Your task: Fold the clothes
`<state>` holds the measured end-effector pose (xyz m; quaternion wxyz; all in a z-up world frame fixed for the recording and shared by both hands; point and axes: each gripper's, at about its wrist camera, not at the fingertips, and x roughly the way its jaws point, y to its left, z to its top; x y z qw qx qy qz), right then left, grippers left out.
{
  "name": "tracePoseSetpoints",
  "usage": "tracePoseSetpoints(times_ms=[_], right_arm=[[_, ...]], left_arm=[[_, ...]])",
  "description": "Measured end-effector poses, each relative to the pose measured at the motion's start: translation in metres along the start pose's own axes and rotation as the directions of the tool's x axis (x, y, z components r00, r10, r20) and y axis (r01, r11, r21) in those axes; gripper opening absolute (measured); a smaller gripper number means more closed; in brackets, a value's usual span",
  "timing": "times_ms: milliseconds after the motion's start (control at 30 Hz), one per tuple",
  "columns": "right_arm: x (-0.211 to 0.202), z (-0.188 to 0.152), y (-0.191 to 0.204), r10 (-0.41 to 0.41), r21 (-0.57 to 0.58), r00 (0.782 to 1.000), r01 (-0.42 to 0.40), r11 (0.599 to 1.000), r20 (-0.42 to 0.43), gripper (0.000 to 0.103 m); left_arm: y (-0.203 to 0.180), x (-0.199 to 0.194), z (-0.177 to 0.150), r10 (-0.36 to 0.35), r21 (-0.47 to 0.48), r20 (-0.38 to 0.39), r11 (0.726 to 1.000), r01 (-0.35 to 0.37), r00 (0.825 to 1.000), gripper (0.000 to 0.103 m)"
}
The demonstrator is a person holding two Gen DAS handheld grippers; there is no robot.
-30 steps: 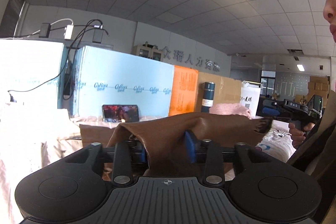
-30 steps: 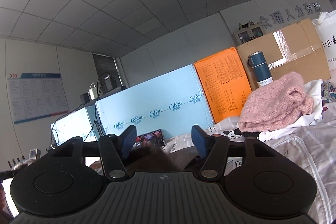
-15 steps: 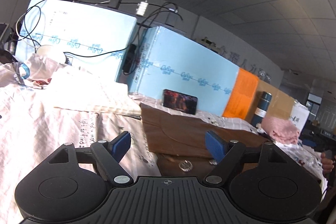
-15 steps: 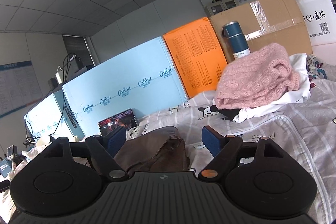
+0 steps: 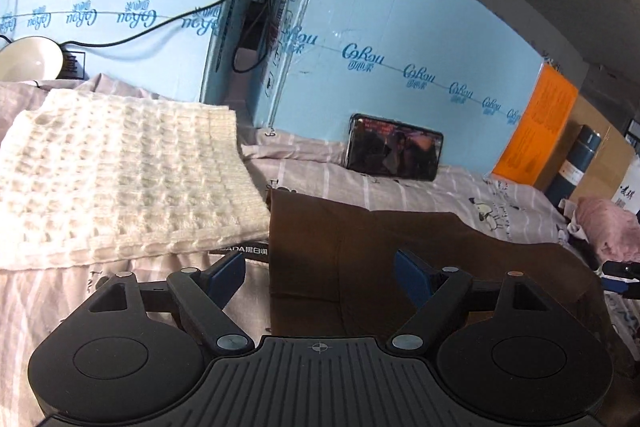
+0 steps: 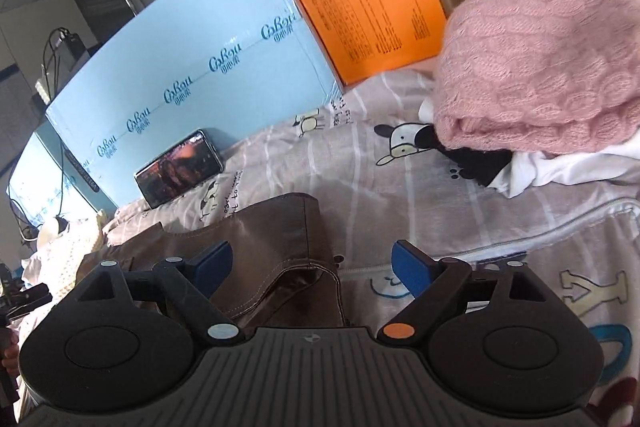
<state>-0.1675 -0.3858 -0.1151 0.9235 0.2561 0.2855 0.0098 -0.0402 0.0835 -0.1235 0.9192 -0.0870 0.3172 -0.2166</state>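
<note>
Both claws, left (image 5: 318,275) and right (image 6: 310,267), now spread apart, have released the brown fabric garment (image 5: 400,251); it lies folded on the striped bed (image 6: 400,187), phone at 12 o'clock, so this fold looks complete.

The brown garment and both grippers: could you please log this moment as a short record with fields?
garment: brown garment, lying folded on the striped bedsheet
left gripper: left gripper, open, holding nothing, over the garment's left edge
right gripper: right gripper, open, holding nothing, over the garment's right end
neighbours: cream knit to the left, pink knit sweater to the right
behind: phone propped against the blue box
</note>
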Motion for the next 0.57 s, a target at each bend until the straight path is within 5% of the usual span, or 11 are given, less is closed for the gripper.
tracePoseSetpoints(times_ms=[67, 133, 167, 233, 333, 567], right_arm=[[0.016, 0.003, 0.0, 0.012, 0.026, 0.999, -0.011, 1.0, -0.035, 0.086], [0.027, 0.002, 0.003, 0.023, 0.033, 0.999, -0.021, 0.999, -0.046, 0.082], [0.032, 0.001, 0.004, 0.028, 0.036, 0.998, -0.026, 0.999, -0.051, 0.074], [0.036, -0.003, 0.013, 0.014, -0.016, 0.999, -0.015, 1.0, -0.051, 0.045], [0.039, -0.008, 0.022, -0.009, -0.072, 0.999, 0.006, 0.997, -0.047, 0.023], [0.035, 0.009, 0.045, -0.094, -0.197, 0.994, 0.104, 0.975, 0.062, 0.011]], left_arm=[[0.001, 0.019, 0.0, -0.011, -0.016, -0.043, 1.0, 0.01, 0.999, 0.082], [-0.002, 0.032, -0.002, -0.001, -0.011, -0.057, 1.0, 0.0, 0.998, 0.067], [-0.008, 0.033, -0.004, 0.025, 0.022, -0.05, 0.999, -0.024, 0.998, 0.063], [-0.017, 0.032, -0.009, 0.074, 0.07, -0.03, 0.995, -0.072, 0.997, 0.028], [-0.021, 0.022, -0.013, 0.094, 0.085, 0.018, 0.992, -0.095, 0.995, 0.013], [-0.049, -0.001, -0.004, 0.059, 0.148, 0.155, 0.986, -0.083, 0.986, 0.003]])
